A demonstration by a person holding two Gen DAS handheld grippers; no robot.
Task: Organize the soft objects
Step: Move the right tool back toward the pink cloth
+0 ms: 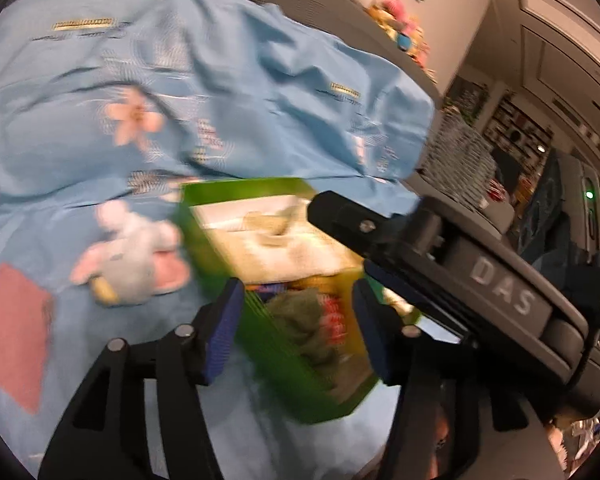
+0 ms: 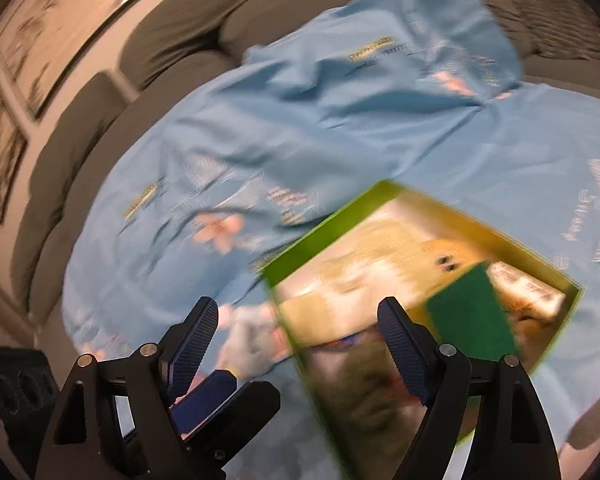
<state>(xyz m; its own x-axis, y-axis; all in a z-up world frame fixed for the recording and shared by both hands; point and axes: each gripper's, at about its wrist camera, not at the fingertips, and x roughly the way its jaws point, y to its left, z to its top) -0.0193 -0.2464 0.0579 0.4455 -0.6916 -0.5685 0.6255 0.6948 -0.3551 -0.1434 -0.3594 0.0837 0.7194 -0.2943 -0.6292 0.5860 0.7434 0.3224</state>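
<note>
Above the green box on the blue sheet, both grippers tilt downward: left gripper and right gripper jaws open, empty. A plush toy lies just beside the box.

This is a home living room: a grey cushioned sofa draped with a light blue floral sheet, framed pictures on the wall behind it, plush toys on the sofa back, and crowded shelves nearby.
</note>
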